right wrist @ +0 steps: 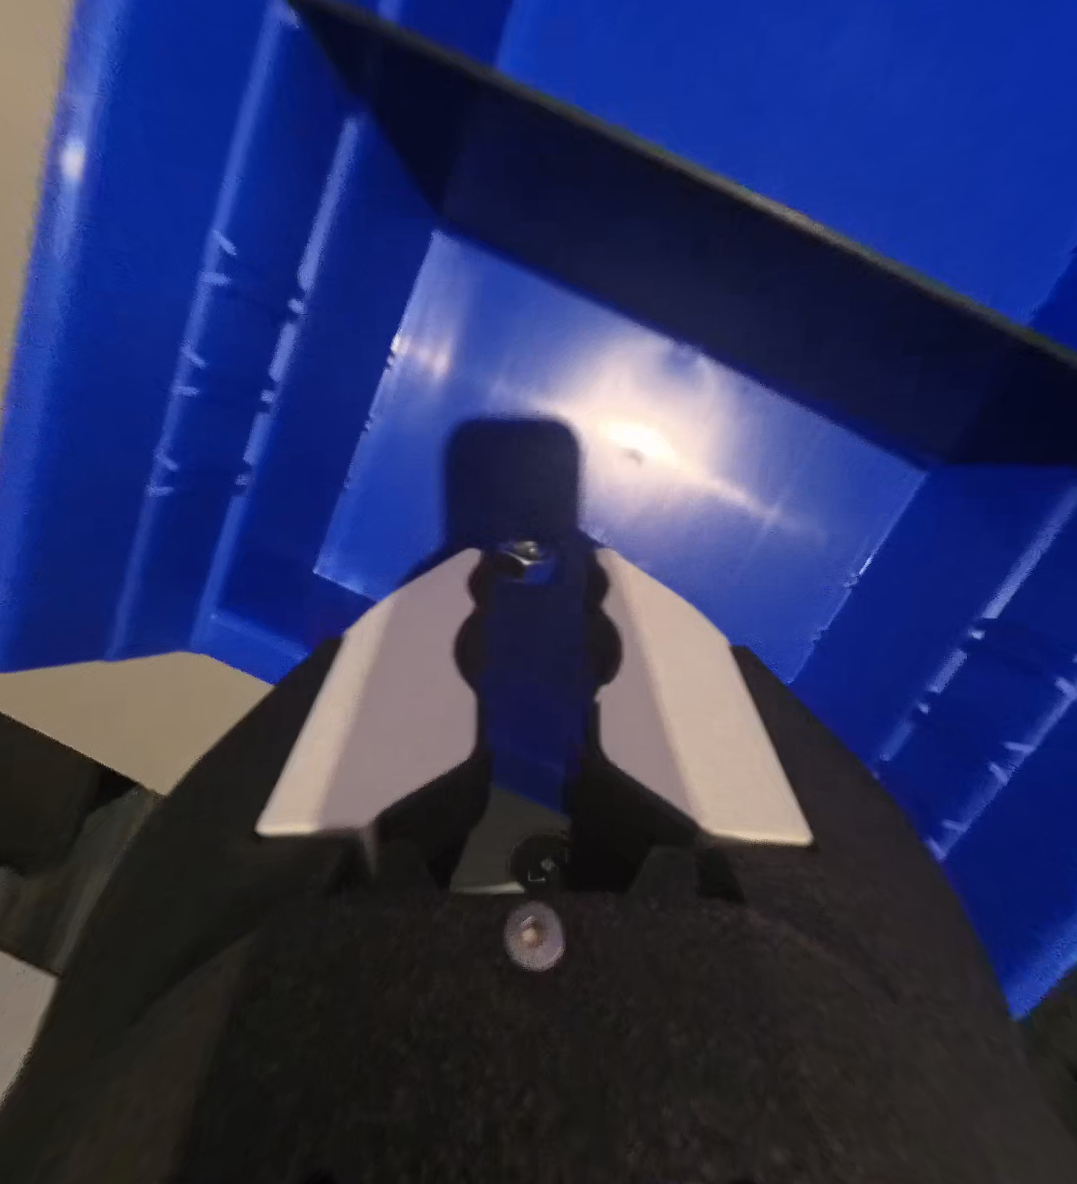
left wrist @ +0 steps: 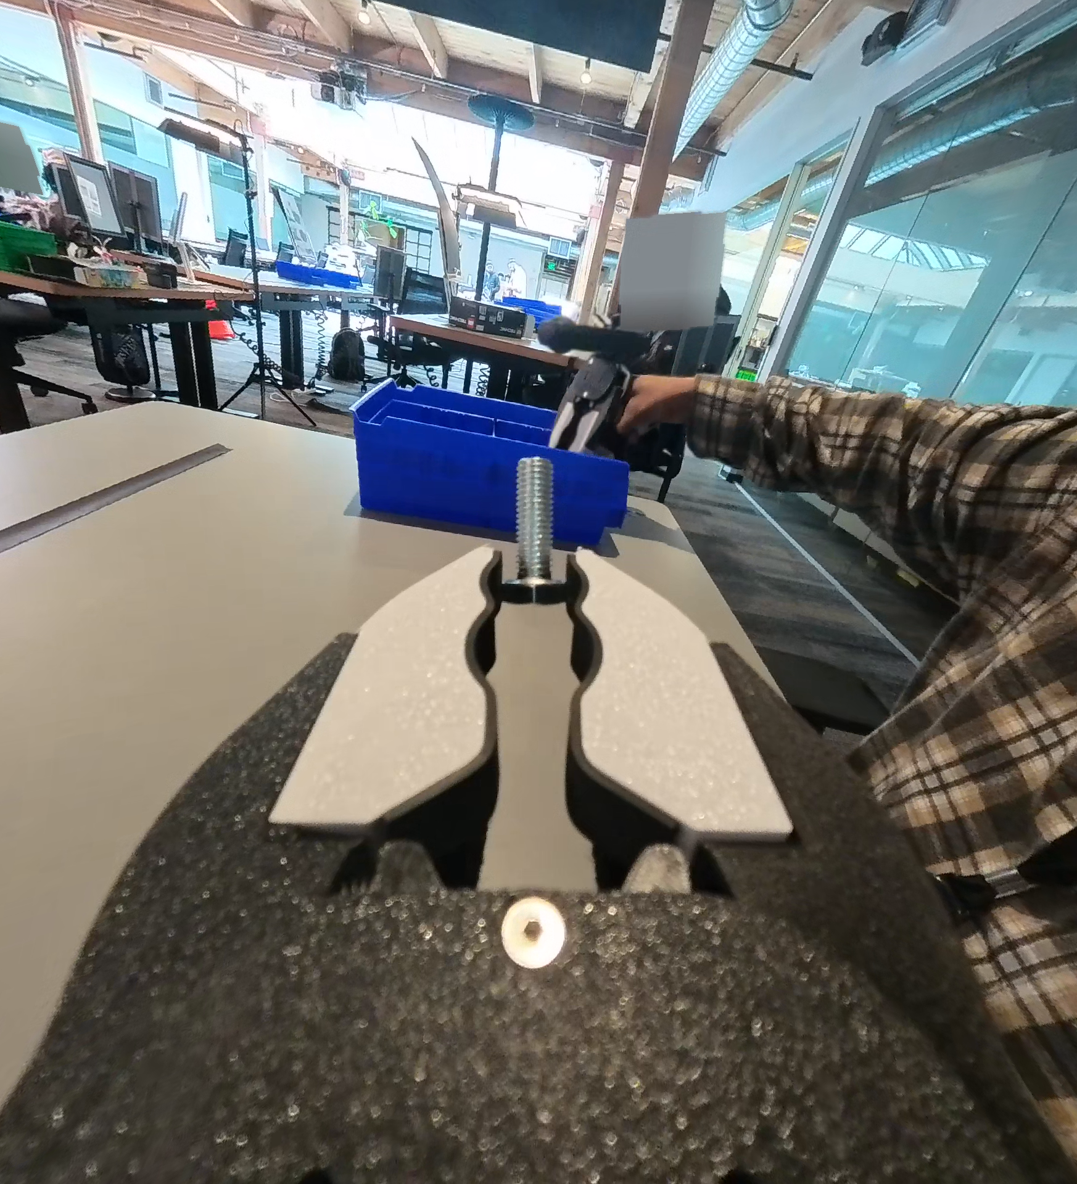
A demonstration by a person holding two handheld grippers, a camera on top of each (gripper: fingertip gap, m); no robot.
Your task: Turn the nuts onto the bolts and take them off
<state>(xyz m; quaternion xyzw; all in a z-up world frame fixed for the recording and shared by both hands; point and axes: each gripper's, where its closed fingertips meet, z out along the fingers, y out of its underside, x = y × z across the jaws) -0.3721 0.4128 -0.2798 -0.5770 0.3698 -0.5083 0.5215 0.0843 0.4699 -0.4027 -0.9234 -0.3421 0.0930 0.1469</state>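
My left gripper (left wrist: pixel 534 564) is shut on the head of a silver bolt (left wrist: pixel 534 506) and holds it upright above the table, threads pointing up and bare. My right gripper (right wrist: pixel 536 554) reaches down into a compartment of the blue bin (right wrist: pixel 138 320). Its jaws stand a little apart. A small silver nut (right wrist: pixel 526 565) sits between the fingertips, against the left one and clear of the right one. The view is blurred. The left wrist view shows the right gripper (left wrist: pixel 571 423) dipping into the bin (left wrist: pixel 459 493) behind the bolt.
The bin stands at the far right corner of the grey table (left wrist: pixel 138 608). A black divider (right wrist: pixel 651 224) bounds the compartment. A plaid sleeve (left wrist: pixel 907 480) stretches in from the right. A dark slot (left wrist: pixel 94 500) runs across the table at left.
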